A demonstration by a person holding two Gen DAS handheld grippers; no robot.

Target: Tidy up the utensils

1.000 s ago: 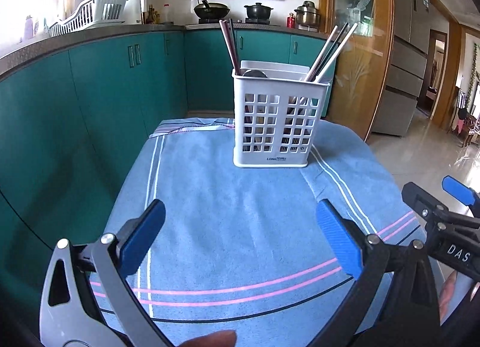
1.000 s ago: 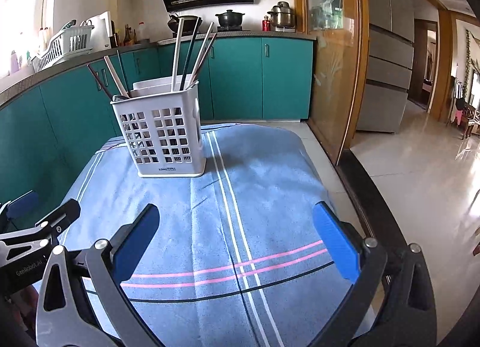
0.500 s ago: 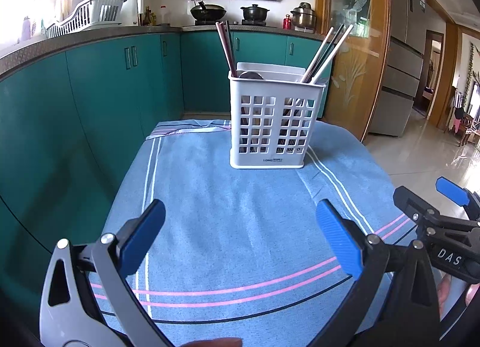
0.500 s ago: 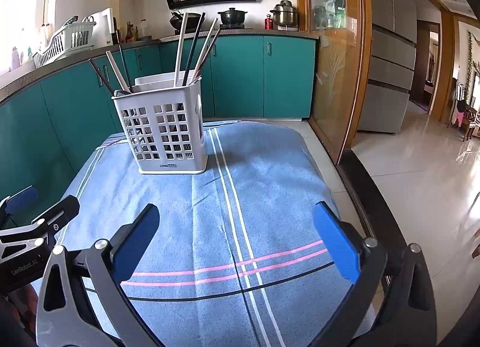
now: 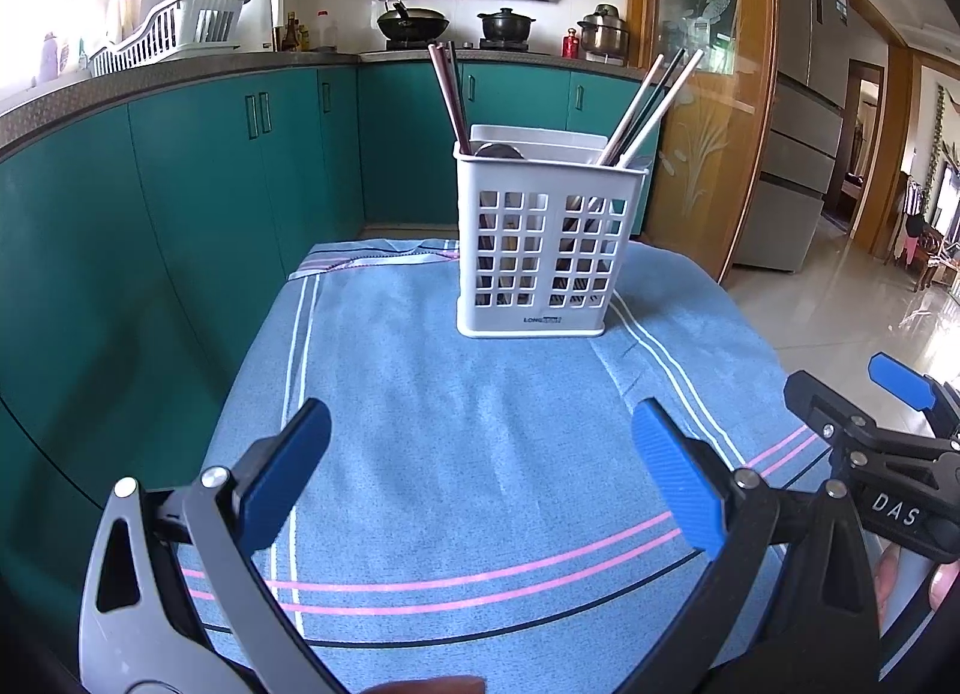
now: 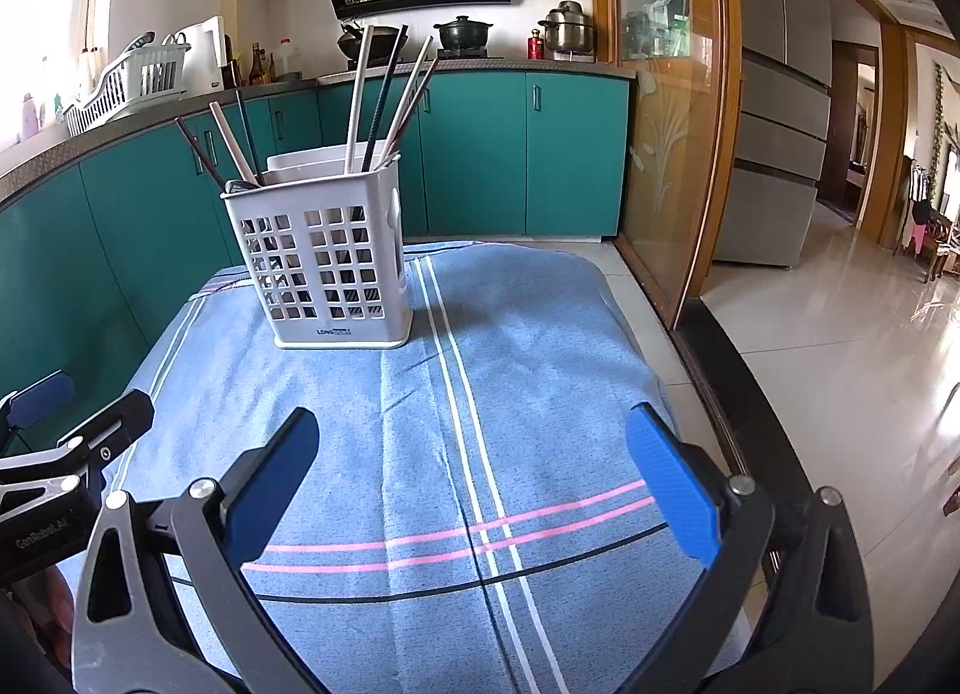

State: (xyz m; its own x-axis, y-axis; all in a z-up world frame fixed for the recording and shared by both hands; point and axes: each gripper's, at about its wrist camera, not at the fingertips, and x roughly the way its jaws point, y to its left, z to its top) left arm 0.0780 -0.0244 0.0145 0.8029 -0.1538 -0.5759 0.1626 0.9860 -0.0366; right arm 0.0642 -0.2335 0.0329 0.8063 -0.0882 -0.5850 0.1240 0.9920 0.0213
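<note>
Both claws, left (image 5: 480, 472) and right (image 6: 471, 469), spread wide and empty; chopsticks (image 5: 645, 106) already upright in white slotted plastic caddy (image 5: 549, 250), centre frame; apparently finished.

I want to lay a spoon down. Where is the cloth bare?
Bare: the cloth between the caddy and both open tools, left, right; also right of the caddy. Crowded: only inside the caddy, with chopsticks.

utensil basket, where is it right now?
The basket stands upright on the blue cloth, centre-far in the left wrist view and left of centre in the right wrist view, ahead of both open claws.
</note>
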